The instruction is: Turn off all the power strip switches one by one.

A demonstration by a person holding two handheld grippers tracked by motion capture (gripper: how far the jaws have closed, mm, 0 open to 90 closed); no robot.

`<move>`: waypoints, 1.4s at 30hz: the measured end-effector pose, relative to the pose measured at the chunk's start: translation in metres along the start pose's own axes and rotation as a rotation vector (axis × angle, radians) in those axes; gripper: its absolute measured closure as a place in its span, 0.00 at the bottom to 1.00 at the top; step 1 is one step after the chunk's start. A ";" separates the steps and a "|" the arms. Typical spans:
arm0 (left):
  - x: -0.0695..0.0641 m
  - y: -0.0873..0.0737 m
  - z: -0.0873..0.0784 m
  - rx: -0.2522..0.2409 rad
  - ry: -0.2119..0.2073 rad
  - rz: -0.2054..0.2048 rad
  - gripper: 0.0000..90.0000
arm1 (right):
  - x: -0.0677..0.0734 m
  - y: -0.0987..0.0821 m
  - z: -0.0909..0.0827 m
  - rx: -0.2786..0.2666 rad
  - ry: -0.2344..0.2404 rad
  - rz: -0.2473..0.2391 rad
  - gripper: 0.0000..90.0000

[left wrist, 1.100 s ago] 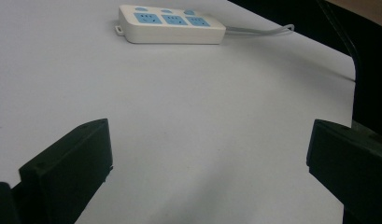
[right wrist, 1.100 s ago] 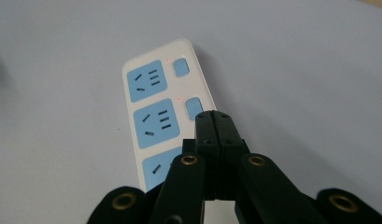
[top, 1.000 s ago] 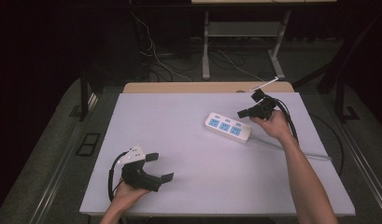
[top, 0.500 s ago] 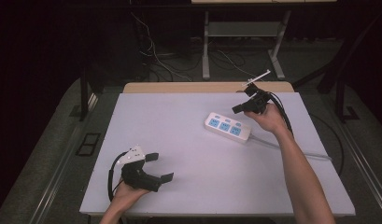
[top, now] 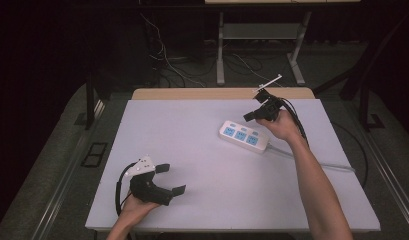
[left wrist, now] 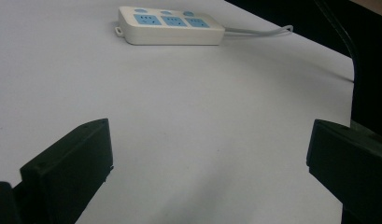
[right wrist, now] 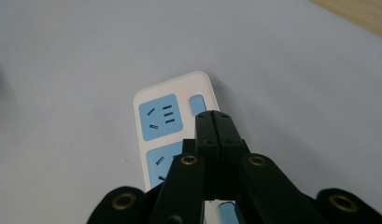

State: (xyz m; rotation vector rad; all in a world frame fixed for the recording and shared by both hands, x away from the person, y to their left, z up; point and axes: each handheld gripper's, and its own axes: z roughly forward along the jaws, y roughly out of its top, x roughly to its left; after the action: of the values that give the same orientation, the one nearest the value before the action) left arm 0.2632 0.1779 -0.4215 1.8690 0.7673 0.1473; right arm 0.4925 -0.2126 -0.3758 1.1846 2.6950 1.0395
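A white power strip (top: 244,136) with three blue sockets is lying flat on the pale counter (top: 192,130), toward its far right part, set at a slant; its grey cord (top: 317,160) is trailing off across the counter to the right edge.

The right tool (top: 251,116) is hanging over the far end of the strip, held in the person's right hand (top: 282,126). In the right gripper view its two black jaws are pressed flat together with nothing between them, their tips (right wrist: 212,122) showing just beside a small blue switch (right wrist: 197,105) at the strip's rounded end (right wrist: 179,84) — whether they are touching the strip or hovering a little above it cannot be told. A tiny red light (right wrist: 183,95) is glowing next to that switch, and a blue socket (right wrist: 159,117) is sitting just to the side of the tips.

The left tool (top: 171,179) is resting at the near left of the counter in the person's left hand (top: 137,207), well apart from the strip. Its jaws are standing wide apart and holding nothing — in the left gripper view bare counter (left wrist: 188,140) is lying between them, with the strip (left wrist: 170,31) far ahead.
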 end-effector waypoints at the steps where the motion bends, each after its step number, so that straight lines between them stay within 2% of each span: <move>1: 0.000 0.000 0.000 -0.001 0.001 0.001 0.00 | 0.000 0.000 0.002 0.004 0.001 -0.002 1.00; 27: 0.000 0.000 -0.001 -0.002 0.001 0.001 0.00 | -0.002 -0.009 0.034 0.095 0.001 0.002 1.00; 34: 0.000 0.000 -0.001 -0.004 0.002 0.002 0.00 | -0.006 -0.013 0.034 0.063 0.017 0.026 1.00; 42: 0.000 0.000 -0.001 -0.001 0.003 0.004 0.00 | -0.005 -0.014 0.034 0.063 0.006 0.013 1.00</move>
State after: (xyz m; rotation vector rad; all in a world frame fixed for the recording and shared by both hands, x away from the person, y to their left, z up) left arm 0.2630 0.1782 -0.4210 1.8701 0.7649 0.1530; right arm 0.4961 -0.2031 -0.4115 1.2119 2.7473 0.9684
